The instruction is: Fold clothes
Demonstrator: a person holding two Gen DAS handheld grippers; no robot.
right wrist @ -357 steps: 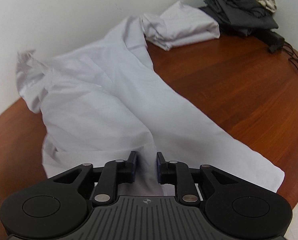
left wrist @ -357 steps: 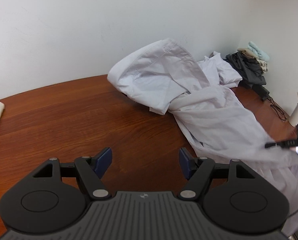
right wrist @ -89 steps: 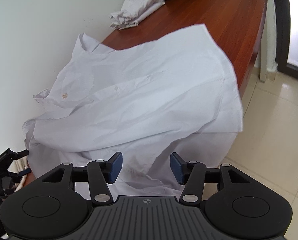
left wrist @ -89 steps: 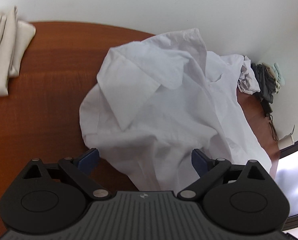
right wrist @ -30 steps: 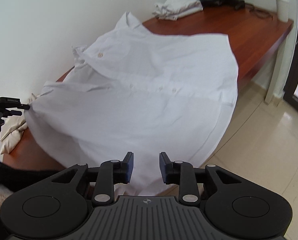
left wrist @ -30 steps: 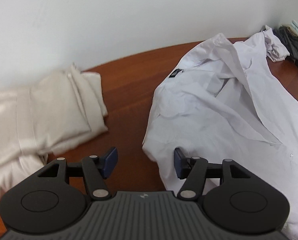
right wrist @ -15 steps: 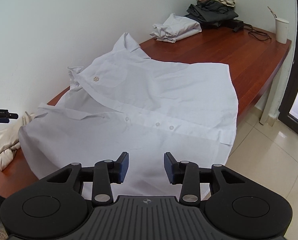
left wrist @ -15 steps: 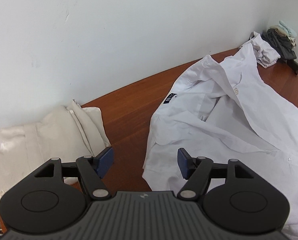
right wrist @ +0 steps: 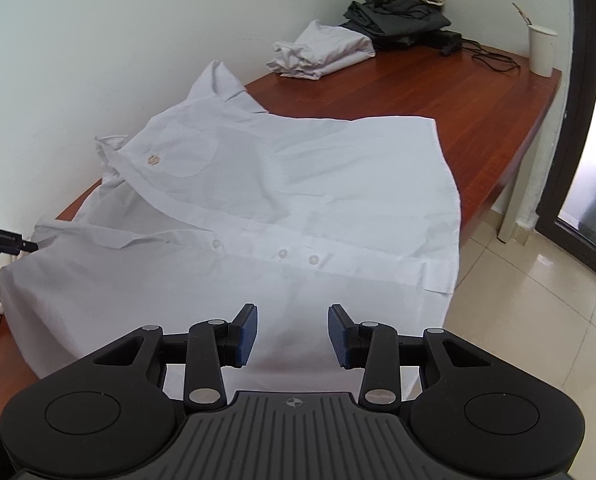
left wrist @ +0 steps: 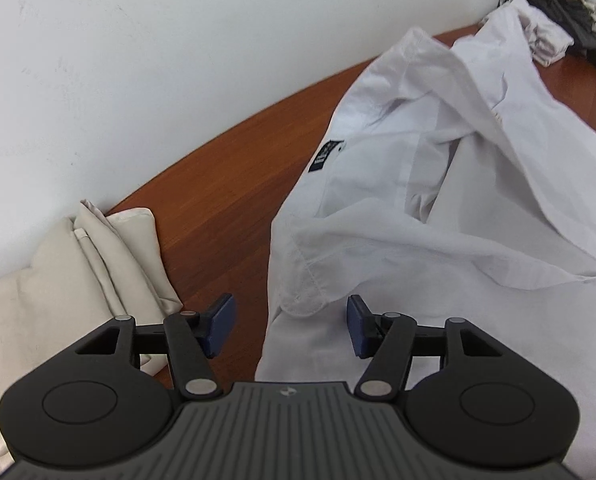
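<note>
Wooden table [right wrist: 449, 92] under white shirt [right wrist: 298, 200]

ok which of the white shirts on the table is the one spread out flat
The white button-up shirt right in front of the right tool, buttons showing. The other white shirt lies crumpled far back beside the dark clothes pile.

Ahead of my right gripper [right wrist: 290, 334] the shirt [right wrist: 282, 216] lay spread on the table [right wrist: 437, 92], its hem hanging over the near edge beneath the claw. Beyond it, against the wall, sat a crumpled garment [right wrist: 321, 50], with a clothes pile [right wrist: 397, 12] behind that and a cup [right wrist: 541, 50] far right. My left gripper [left wrist: 290, 326] stood over the shirt's cuff [left wrist: 301, 296]; to its left lay folded cloth [left wrist: 70, 276].
</note>
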